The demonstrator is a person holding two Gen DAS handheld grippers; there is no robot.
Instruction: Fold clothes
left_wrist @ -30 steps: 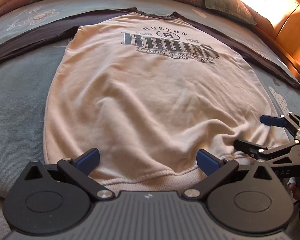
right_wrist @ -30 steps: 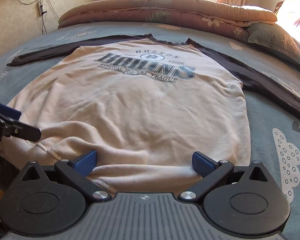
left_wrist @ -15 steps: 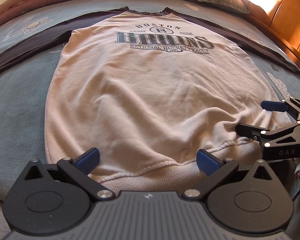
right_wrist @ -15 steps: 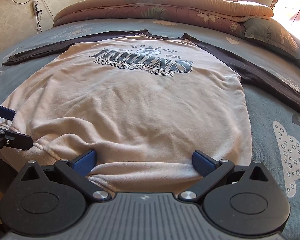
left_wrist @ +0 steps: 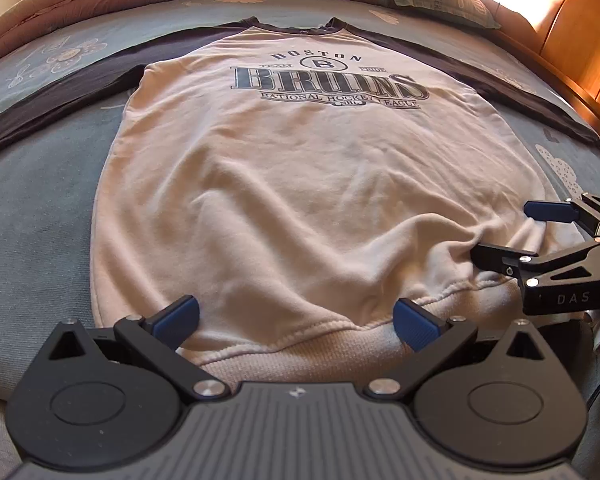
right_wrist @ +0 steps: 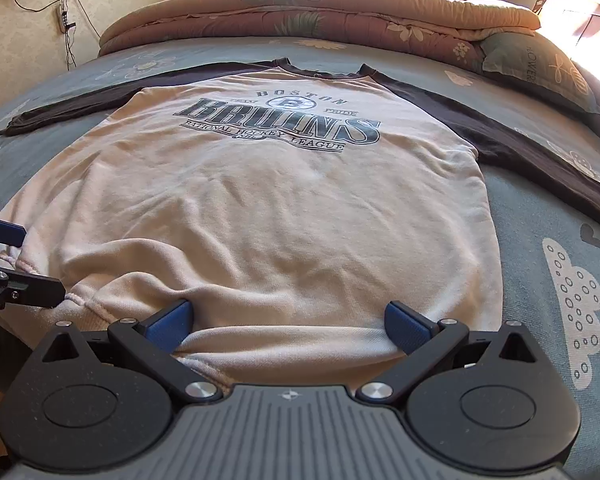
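Observation:
A cream sweatshirt point(left_wrist: 300, 184) with dark brown sleeves and a "Boston Bruins" print lies face up and spread flat on the bed, its hem nearest me. My left gripper point(left_wrist: 296, 320) is open, its blue pads straddling the ribbed hem left of centre. My right gripper point(right_wrist: 288, 324) is open too, over the rumpled hem point(right_wrist: 284, 344) on the right half. Each shows in the other's view, the right gripper point(left_wrist: 516, 236) at the right edge and the left gripper point(right_wrist: 16, 260) at the left edge. The sweatshirt point(right_wrist: 284, 208) bunches a little between them.
The blue-grey bedsheet point(right_wrist: 540, 208) runs around the shirt. A folded floral quilt point(right_wrist: 320, 4) and a green pillow point(right_wrist: 540, 68) lie at the head of the bed. A wooden panel point(left_wrist: 580, 40) borders the right side. Cables point(right_wrist: 66, 40) hang down the left wall.
Both grippers have edged slightly forward over the hem and stay open. The hem between them looks a little more bunched.

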